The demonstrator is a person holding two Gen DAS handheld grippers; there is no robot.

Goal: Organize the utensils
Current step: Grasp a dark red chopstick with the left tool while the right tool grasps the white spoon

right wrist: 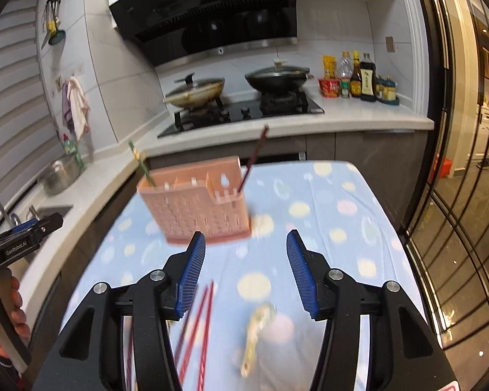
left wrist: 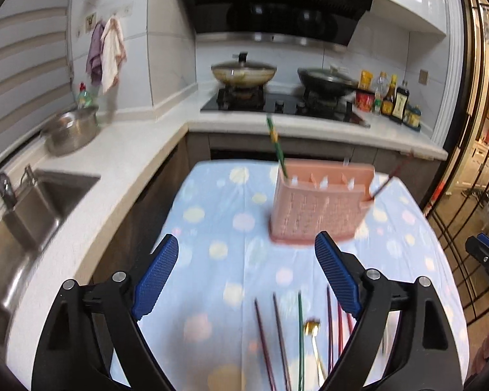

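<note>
Kitchen, dotted tablecloth [left wrist: 212, 215]: pink holder [left wrist: 319, 205] upright; left hand-held gripper [left wrist: 246, 257], right hand-held gripper [right wrist: 246, 254] both released, empty.

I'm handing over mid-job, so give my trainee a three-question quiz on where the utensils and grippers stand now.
1. True or false: the pink plastic utensil holder is empty.
2. Which stick stands at the holder's left end? A. green chopstick B. dark red chopstick C. gold spoon
3. Fill in: the left gripper and right gripper both have ____ jaws, holding nothing.

Key: 1 false; 2 A; 3 open.
</note>
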